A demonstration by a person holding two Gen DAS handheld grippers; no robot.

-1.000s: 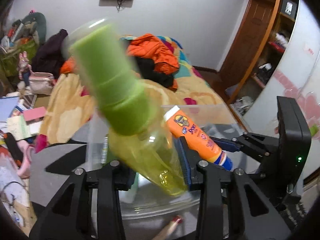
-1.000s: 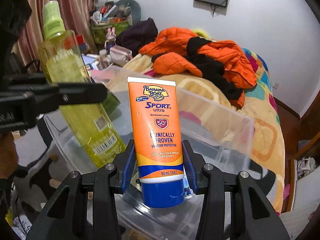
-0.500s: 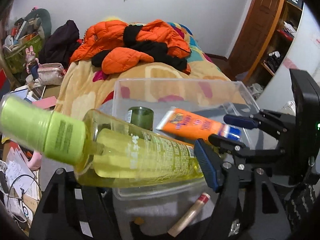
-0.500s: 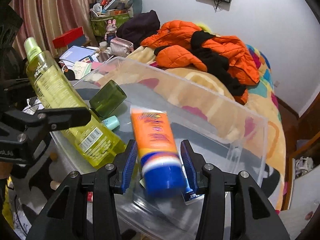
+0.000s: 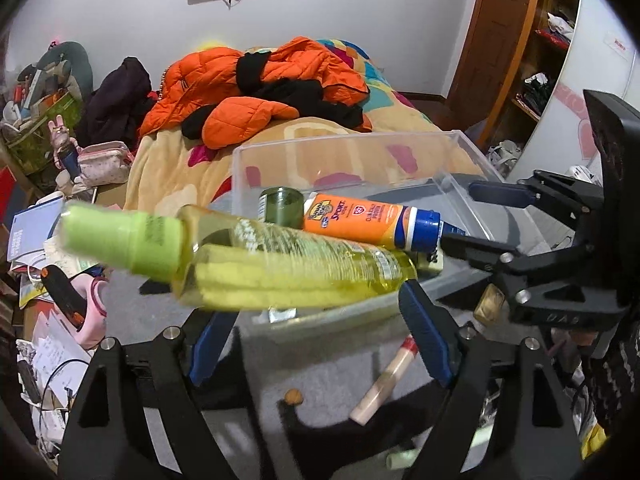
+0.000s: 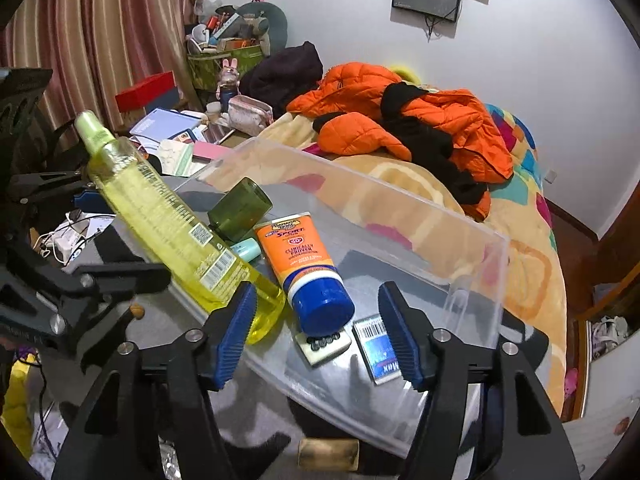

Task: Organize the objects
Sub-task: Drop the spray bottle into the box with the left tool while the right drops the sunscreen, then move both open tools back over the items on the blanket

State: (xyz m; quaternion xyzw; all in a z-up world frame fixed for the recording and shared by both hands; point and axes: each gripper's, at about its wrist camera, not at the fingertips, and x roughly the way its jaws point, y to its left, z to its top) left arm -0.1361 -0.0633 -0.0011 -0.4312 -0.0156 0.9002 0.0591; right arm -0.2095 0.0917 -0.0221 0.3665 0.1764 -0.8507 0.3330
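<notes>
A clear plastic bin [image 6: 472, 240] sits on a grey surface in front of a bed. An orange sunscreen tube [image 6: 298, 254] with a blue cap lies flat inside it. My right gripper [image 6: 318, 320] hangs over the cap, its jaws opening and both pads clear of the tube. A yellow-green spray bottle [image 6: 168, 216] leans over the bin's near rim, base inside and cap up to the left. It passes between the fingers of my left gripper [image 5: 316, 316], whose jaws are opening wide with no grip showing. The bottle [image 5: 280, 268] looks blurred in the left wrist view.
In the bin also lie a dark green jar [image 6: 240, 210], a small teal item [image 6: 246, 248], a white tile [image 6: 324, 344] and a blue packet [image 6: 378, 344]. A beige tube [image 5: 384, 380] and a cork [image 6: 328, 454] lie outside it. Papers and clutter crowd the left; an orange jacket [image 6: 400, 120] lies on the bed.
Both pairs of jaws have spread apart. The spray bottle tipped from upright to lying across the bin's rim. The sunscreen tube dropped from the right pads and now lies flat in the bin.
</notes>
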